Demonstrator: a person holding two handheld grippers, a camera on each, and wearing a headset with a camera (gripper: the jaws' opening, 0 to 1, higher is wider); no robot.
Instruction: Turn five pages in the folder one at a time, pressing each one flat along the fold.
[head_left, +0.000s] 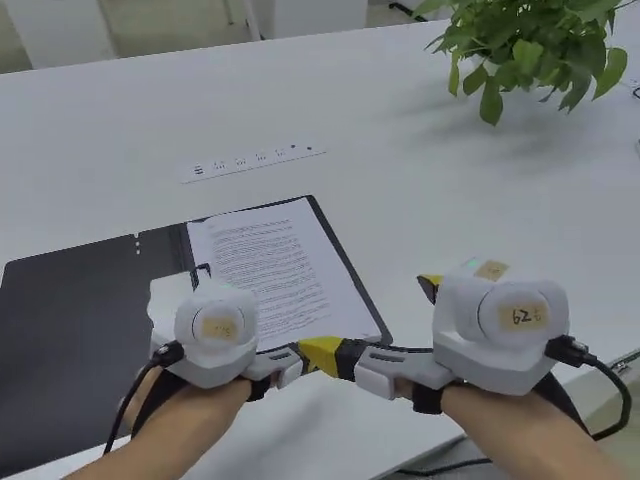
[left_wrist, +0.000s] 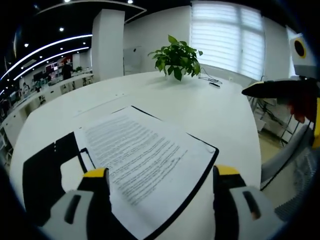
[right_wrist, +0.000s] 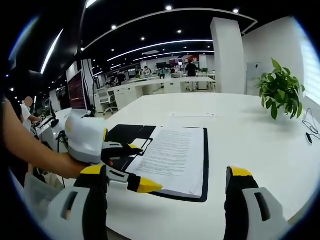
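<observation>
**Taking the Top Page by Its Corner**

The black plastic folder (head_left: 70, 330) lies open near the front edge of the white table (head_left: 450, 150). The printed white page (head_left: 270, 260) sits on its right half. The left gripper (left_wrist: 162, 172) spreads its jaws wide around the page's near corner and grips nothing. The right gripper (right_wrist: 166, 171), just beside the folder, is equally wide and empty. We pinch a single sheet, lift it across, then press along the fold.
</observation>
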